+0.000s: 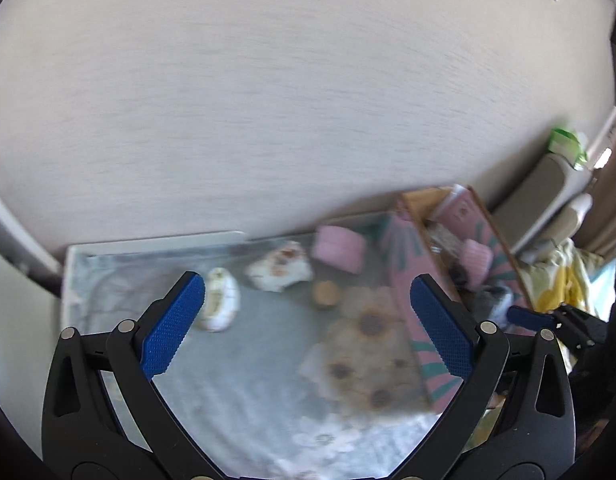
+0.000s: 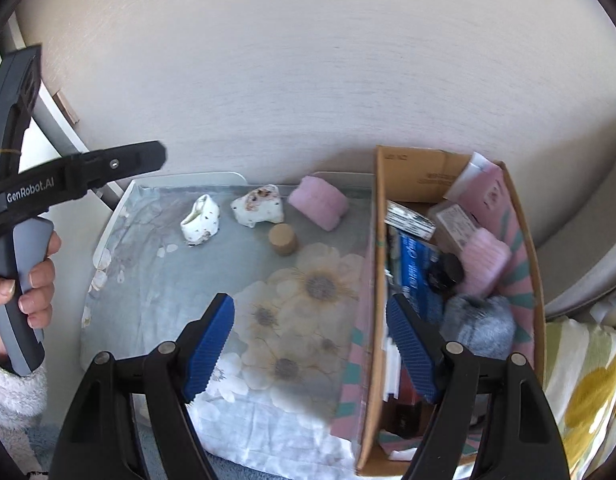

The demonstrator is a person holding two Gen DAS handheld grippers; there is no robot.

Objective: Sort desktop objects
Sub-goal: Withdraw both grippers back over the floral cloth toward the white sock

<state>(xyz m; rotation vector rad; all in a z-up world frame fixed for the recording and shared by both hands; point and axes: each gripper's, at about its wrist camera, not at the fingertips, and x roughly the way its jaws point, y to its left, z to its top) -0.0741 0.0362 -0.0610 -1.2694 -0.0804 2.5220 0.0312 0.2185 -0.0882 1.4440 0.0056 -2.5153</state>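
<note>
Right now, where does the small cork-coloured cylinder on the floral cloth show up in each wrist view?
Left wrist: the cork cylinder sits just right of centre, blurred, between the open blue fingers, below the spotted white pouch.
Right wrist: the cork cylinder sits just left of centre, above the large printed flower.
Shared landmark: the pink roll lies up and to the right of it in both views.

black frame, silver rivets | blue ribbed pads [image 2: 411, 354] | grey handle [image 2: 22, 300] | white fuzzy sleeve [image 2: 12, 396]
</note>
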